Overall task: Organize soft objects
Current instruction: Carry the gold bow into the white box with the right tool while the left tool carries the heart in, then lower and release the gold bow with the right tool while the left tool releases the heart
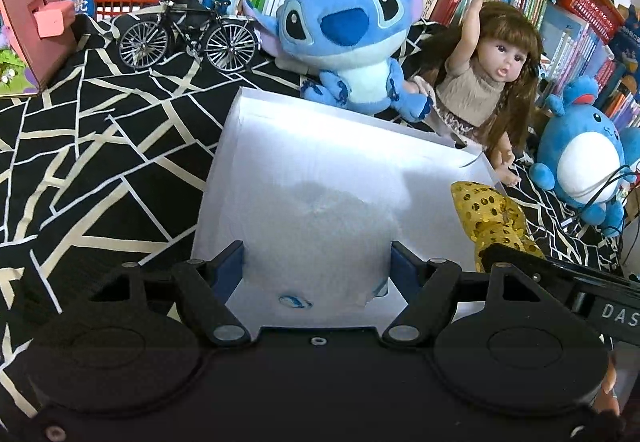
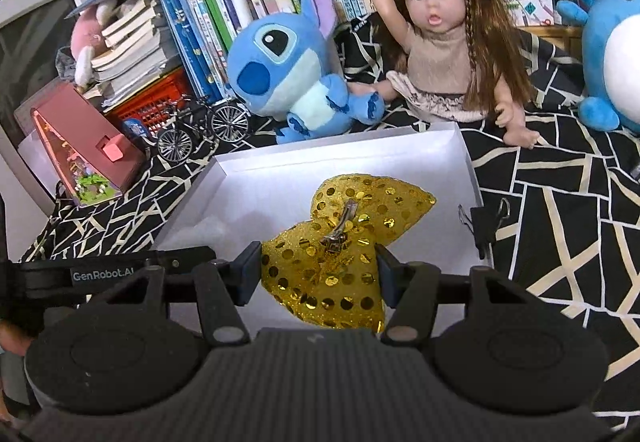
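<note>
- Right wrist view, white box [image 2: 460,146]: open tray on the patterned cloth [image 2: 560,242], far edge touching the blue plush [image 2: 288,78]; a nudge from either tool could shove it into the toys.
- White fluffy toy [image 1: 320,226]: pinched between the left gripper [image 1: 318,262] jaws over the box's near left corner; washed out against the floor, so a misjudged release is likely.
- Gold sequin bow [image 2: 340,242]: clamped by the right gripper [image 2: 318,266] at the near edge; slick sequins may slip, and its metal clip [image 2: 340,226] may snag.
</note>
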Tool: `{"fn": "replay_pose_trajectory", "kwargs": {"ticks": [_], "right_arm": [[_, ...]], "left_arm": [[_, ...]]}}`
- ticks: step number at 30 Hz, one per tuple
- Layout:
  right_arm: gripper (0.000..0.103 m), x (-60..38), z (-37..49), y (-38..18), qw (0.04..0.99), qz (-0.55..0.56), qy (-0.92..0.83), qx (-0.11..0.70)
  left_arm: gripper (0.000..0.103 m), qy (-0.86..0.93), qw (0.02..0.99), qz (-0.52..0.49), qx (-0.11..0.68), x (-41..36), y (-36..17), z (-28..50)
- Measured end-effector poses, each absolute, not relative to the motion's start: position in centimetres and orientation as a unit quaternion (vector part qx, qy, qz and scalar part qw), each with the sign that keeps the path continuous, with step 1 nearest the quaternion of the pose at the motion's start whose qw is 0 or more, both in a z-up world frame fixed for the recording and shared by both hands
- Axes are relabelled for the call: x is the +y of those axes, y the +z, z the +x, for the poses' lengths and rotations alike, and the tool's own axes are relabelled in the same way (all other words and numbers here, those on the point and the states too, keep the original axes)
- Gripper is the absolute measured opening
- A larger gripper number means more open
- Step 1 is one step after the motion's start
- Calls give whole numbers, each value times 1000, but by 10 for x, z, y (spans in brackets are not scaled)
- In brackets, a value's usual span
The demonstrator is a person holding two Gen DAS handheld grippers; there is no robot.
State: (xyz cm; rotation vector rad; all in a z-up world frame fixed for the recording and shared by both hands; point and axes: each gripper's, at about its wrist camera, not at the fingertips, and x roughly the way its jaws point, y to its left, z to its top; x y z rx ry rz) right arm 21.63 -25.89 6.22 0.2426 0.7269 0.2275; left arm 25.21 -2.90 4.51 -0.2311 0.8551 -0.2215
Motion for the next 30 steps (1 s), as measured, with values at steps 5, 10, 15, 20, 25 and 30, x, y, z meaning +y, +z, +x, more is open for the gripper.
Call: {"fn": "replay_pose_trajectory", "kwargs": {"ticks": [5,10,15,20,25,30], "right_arm": [[62,-257,223,51,917,119,105,366],[63,-251,226,41,914,106,104,377],[64,-247,227,36,913,102,105,382],[65,-245,227,30,911,98,105,387],[67,-244,228,27,910,97,105,390],[67,-245,227,26,909,97,106,391]], "left_arm": [[74,-109,893,-112,422,-32,40,256],[74,-105,890,-112,430,-35,33,260],[74,-104,892,-102,428,-38,32,260],[75,-105,892,-92,430,-40,31,260],[76,-107,894,-78,429,-44,29,259],[76,-107,895,-68,429,-46,28,258]]}}
